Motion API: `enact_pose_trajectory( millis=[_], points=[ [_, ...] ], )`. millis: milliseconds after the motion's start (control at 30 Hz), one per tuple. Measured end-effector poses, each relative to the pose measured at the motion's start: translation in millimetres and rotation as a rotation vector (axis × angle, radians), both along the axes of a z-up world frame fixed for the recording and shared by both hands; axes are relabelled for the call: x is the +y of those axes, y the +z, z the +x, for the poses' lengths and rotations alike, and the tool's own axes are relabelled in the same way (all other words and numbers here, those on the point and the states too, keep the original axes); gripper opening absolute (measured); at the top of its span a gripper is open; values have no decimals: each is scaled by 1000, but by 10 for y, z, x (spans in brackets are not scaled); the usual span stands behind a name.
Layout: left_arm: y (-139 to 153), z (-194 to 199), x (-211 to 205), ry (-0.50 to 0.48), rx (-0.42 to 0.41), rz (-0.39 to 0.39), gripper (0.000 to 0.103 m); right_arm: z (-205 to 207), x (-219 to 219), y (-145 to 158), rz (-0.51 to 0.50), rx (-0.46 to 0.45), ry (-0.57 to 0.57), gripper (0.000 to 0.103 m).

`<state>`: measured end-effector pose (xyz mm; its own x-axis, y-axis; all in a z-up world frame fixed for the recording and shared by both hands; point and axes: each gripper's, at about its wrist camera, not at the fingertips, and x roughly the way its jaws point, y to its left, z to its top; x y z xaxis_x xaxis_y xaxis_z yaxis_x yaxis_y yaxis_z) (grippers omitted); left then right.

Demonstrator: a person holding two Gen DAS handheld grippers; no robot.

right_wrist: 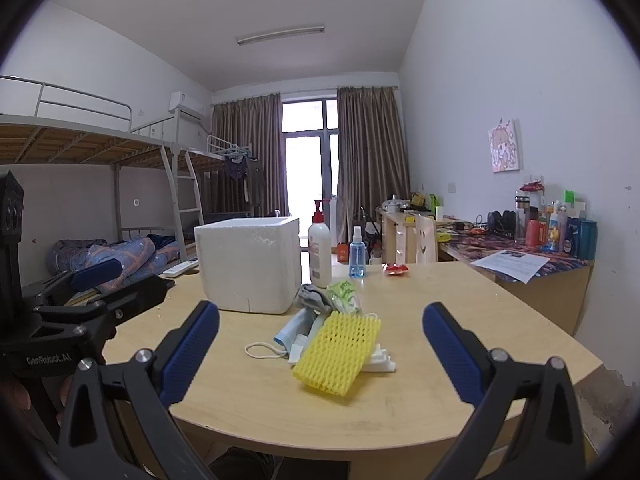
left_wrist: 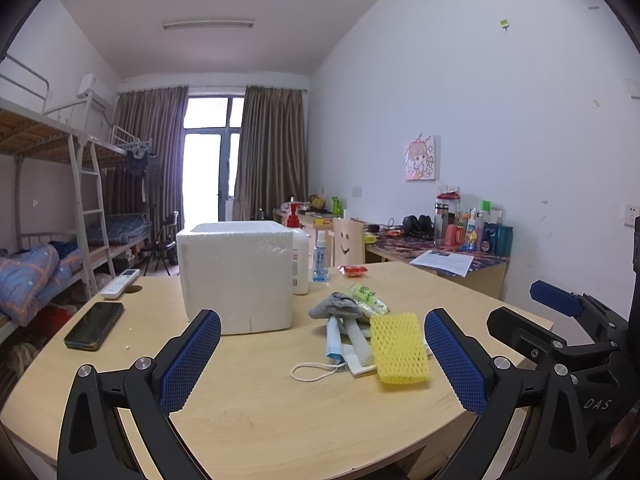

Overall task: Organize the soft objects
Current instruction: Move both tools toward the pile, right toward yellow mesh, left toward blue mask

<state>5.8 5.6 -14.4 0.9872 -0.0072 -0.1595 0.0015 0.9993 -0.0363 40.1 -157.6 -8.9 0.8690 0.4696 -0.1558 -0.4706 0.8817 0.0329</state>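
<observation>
Both tongs, left gripper (left_wrist: 322, 354) & right gripper (right_wrist: 320, 350), are being held wide open, empty. Soft pile w/ yellow foam net (right_wrist: 338, 354) is lying just ahead between the right's jaws; foam box (right_wrist: 250, 264), beyond, prob. being kept as the bin.

Both wrist cameras look level across the table (left_wrist: 256, 420) from its near edge, sharing the foam box (right_wrist: 250, 266)

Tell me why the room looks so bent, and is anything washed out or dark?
Left wrist view: fisheye lens bows the walls and table; black corners; window blown out white. Right wrist view: same bending; window overexposed; yellow foam net sharp, evenly lit, soft shadow only.
</observation>
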Motion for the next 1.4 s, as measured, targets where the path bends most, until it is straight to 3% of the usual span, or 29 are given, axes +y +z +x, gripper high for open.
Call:
enact_pose_trajectory(
  millis=[400, 1000, 1133, 1400],
  points=[
    [-23, 137, 166, -3, 29, -50, 102, 116, 10, -34, -19, 23, -24, 103],
    [-141, 771, 252, -100, 204, -58, 102, 557, 102, -219, -78, 138, -50, 103],
    [-211, 970, 245, -153, 278, -83, 102, 643, 137, -289, -100, 167, -51, 103],
    [-276, 1364, 247, -189, 381, -51, 102, 805, 157, -389, -124, 220, -61, 103]
  ],
)
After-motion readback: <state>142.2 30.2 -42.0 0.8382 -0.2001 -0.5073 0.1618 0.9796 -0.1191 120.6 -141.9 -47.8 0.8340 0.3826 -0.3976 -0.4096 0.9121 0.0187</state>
